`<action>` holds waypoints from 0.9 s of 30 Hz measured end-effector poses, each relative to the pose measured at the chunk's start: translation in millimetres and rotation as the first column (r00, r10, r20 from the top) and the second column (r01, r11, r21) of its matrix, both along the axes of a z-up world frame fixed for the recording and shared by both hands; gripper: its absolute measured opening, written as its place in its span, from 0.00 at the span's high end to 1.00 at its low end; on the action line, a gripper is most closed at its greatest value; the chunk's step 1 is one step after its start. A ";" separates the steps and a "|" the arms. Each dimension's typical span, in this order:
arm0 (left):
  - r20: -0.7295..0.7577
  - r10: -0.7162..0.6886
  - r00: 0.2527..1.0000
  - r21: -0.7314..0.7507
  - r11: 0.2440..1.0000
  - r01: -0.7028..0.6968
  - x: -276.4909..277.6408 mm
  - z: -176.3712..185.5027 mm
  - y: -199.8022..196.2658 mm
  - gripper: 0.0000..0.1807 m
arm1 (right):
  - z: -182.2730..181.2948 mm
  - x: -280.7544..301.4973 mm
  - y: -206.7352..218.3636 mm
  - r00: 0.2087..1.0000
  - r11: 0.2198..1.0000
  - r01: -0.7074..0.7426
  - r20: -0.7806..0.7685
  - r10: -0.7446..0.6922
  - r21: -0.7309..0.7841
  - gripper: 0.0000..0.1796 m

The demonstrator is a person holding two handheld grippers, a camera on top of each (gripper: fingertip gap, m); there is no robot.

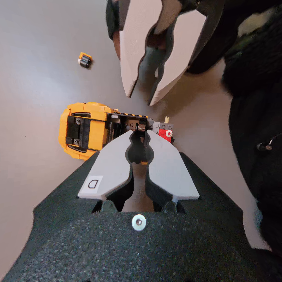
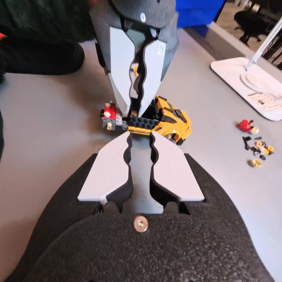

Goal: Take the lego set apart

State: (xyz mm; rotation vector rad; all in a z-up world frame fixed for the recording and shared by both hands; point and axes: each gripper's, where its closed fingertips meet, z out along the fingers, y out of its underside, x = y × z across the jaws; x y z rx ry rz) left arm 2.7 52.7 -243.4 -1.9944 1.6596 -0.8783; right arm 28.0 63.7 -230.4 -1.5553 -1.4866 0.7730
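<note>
The half-stripped yellow plastic brick car [image 2: 166, 120] lies on the flat grey tabletop [image 2: 198, 106], and it serves here as the landmark. Its yellow bodywork is intact at one end, but the cabin area is open down to the black studded plate [image 2: 143, 122]. At the far end from the yellow bodywork a bare grey-and-red brick block [image 2: 109, 113] with tan pins sticks out with no body panels over it.

The left gripper [image 1: 139, 131] reaches into the open cabin, its grey fingertips nearly together around a small black hinged part [image 1: 141, 126] there; it appears to pinch that part, though the contact itself is partly hidden. The right gripper [image 2: 141, 134] hangs just beside the car's studded side, its jaws parted by a narrow gap and holding nothing.

Off to the car's yellow-end side, well apart from it, lie pieces already removed: a small red brick cluster [image 2: 245, 125], a scatter of small black, yellow and orange loose parts [image 2: 257, 148] and a round gold-coloured piece [image 2: 254, 163]. The left wrist view shows one more removed bit, a small yellow-and-black ribbed piece [image 1: 85, 59], also well apart from the car.

By this evidence the work seems partway done. The roof and some trim are off, while the yellow shell, the base plate and the block at the bare end remain assembled.
</note>
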 end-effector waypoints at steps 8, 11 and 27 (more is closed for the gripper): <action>0.249 0.089 0.964 -0.117 0.991 -0.061 -8.0 15.9 -9.0 0.94 | 8.4 -15.1 -9.9 0.994 0.903 -0.110 0.044 0.101 0.415 0.86; 0.271 0.086 0.959 -0.139 0.989 -0.050 -10.1 18.3 -10.9 0.94 | 11.2 -24.7 -15.1 0.982 0.805 -0.187 0.108 0.153 0.563 0.88; 0.380 0.099 0.920 -0.286 0.958 0.016 -19.6 35.8 -14.3 0.94 | 29.4 -36.5 -21.1 0.903 0.656 -0.429 0.288 0.318 0.621 1.00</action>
